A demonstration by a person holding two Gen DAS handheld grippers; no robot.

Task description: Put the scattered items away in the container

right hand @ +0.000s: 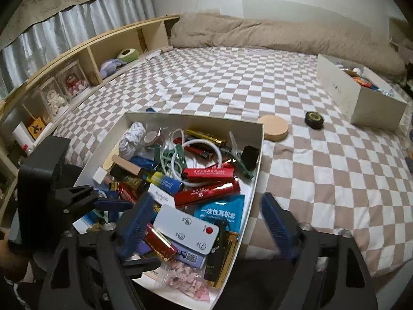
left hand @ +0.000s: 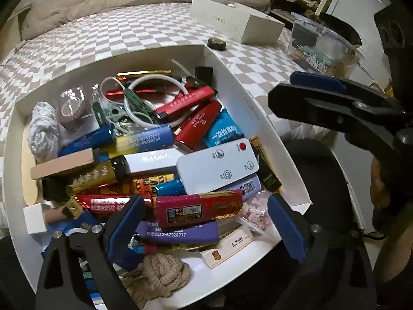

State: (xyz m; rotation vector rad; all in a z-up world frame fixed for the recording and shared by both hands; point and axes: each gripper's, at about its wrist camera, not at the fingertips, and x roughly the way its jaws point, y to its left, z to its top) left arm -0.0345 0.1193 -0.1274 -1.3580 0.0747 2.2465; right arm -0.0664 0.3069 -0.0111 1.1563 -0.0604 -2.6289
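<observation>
A white open box (left hand: 233, 82) (right hand: 192, 117) sits on the checked bed, heaped with lighters, a white remote (left hand: 219, 164) (right hand: 188, 228), cords and a blue packet (right hand: 222, 213). My left gripper (left hand: 205, 206) hangs open over the box's near end, its blue pads either side of a magenta and red lighter (left hand: 198, 208) without touching it. My right gripper (right hand: 206, 200) also stands open above the near part of the box, its pads clear of everything. Each gripper shows at the edge of the other's view. On the bedcover lie a black round tin (right hand: 314, 119) (left hand: 216, 44) and a cork disc (right hand: 275, 129).
A second white box (right hand: 361, 98) (left hand: 237, 23) holding items stands at the far right of the bed, with a clear plastic tub (left hand: 322, 46) near it. A beige duvet (right hand: 284, 38) lies along the far edge. Wooden shelves (right hand: 77, 62) run along the left.
</observation>
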